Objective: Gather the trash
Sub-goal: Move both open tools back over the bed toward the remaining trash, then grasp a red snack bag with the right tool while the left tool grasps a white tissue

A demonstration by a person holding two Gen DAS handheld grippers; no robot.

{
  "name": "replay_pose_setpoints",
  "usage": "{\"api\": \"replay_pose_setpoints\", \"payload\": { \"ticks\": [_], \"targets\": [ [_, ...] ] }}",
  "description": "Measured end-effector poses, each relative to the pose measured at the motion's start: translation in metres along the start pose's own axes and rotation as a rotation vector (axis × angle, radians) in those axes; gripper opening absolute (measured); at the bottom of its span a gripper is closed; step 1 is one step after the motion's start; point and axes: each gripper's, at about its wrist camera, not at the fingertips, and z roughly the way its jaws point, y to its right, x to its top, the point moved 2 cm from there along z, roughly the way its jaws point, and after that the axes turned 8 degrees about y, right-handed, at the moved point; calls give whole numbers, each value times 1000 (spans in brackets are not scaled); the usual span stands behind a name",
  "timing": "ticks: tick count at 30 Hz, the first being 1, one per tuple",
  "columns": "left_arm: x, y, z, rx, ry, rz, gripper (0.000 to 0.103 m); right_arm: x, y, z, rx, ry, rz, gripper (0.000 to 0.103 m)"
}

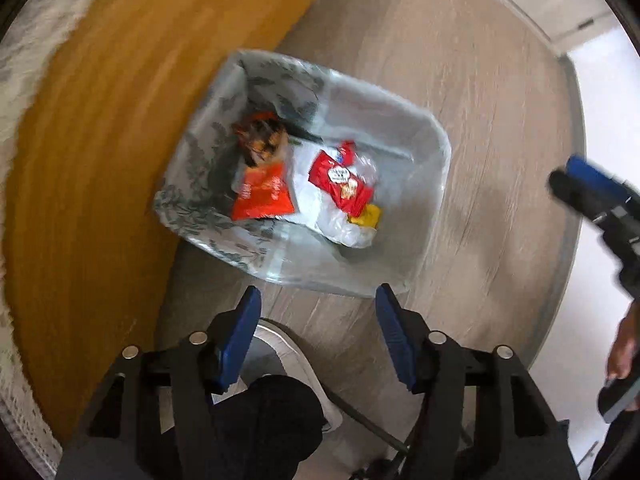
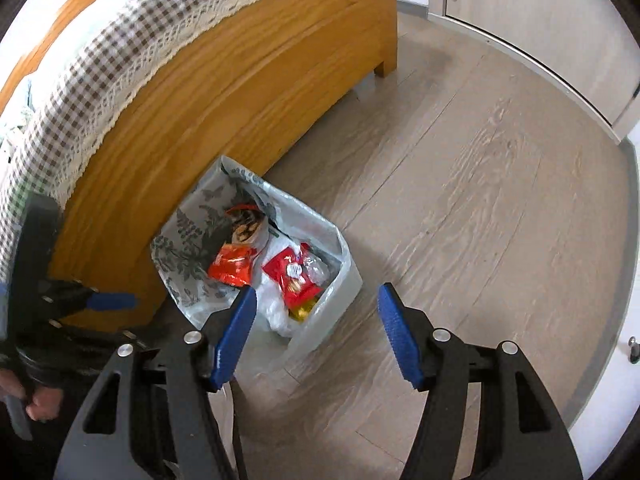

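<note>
A rectangular bin [image 1: 434,148] [image 2: 348,280] lined with a clear plastic bag stands on the floor against a wooden bed frame. Inside lie a red snack wrapper [image 1: 340,178] [image 2: 294,276], an orange packet [image 1: 264,194] [image 2: 232,266], a dark-and-orange wrapper [image 1: 262,140] [image 2: 244,226], a yellow scrap [image 1: 366,216] and white plastic. My left gripper [image 1: 318,312] hovers above the bin's near edge, pointing down, open, nothing between its blue pads. My right gripper [image 2: 316,312] hangs over the bin's near corner, open and empty. Each gripper shows at the edge of the other's view.
The wooden bed frame [image 2: 224,92] with a checked, lace-trimmed cover [image 2: 100,64] runs along the left. Grey wood-look floor [image 2: 480,200] spreads right of the bin. Pale cupboard doors [image 2: 540,12] stand at the back. A shoe [image 1: 288,352] is just below the left gripper.
</note>
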Motion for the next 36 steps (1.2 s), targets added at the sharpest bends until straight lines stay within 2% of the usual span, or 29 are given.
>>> {"api": "replay_pose_setpoints", "payload": {
  "ticks": [4,8,13,14,17,21,25,31,33,36],
  "targets": [
    [-1,-14,-25,10,59,-48,58,-4,-11,0,-16,-33,-44,61],
    [-2,-18,-60,0,138,-68,58,2,-22,-12,-49,-22,-102,61],
    [-15,-29,-122,-40,302,-93,58,33,-39,-44,-112,48,-179,62],
    [-19,-33,-138,-51,341,-101,58,40,-45,-52,-120,70,-192,65],
    [-31,-51,-181,-55,443,-131,58,60,-73,-81,-118,146,-228,66],
    [-61,-92,-237,-12,583,-209,63,77,-123,-114,-96,250,-314,69],
    [-100,-136,-270,82,664,-318,65,87,-176,-137,-47,327,-395,69],
    [-171,-213,-296,192,741,-510,65,87,-259,-153,54,400,-516,69],
    [-194,-238,-298,205,774,-567,65,83,-286,-152,97,404,-555,69],
    [-222,-277,-301,215,768,-691,65,75,-328,-151,191,416,-622,69]
  ]
}}
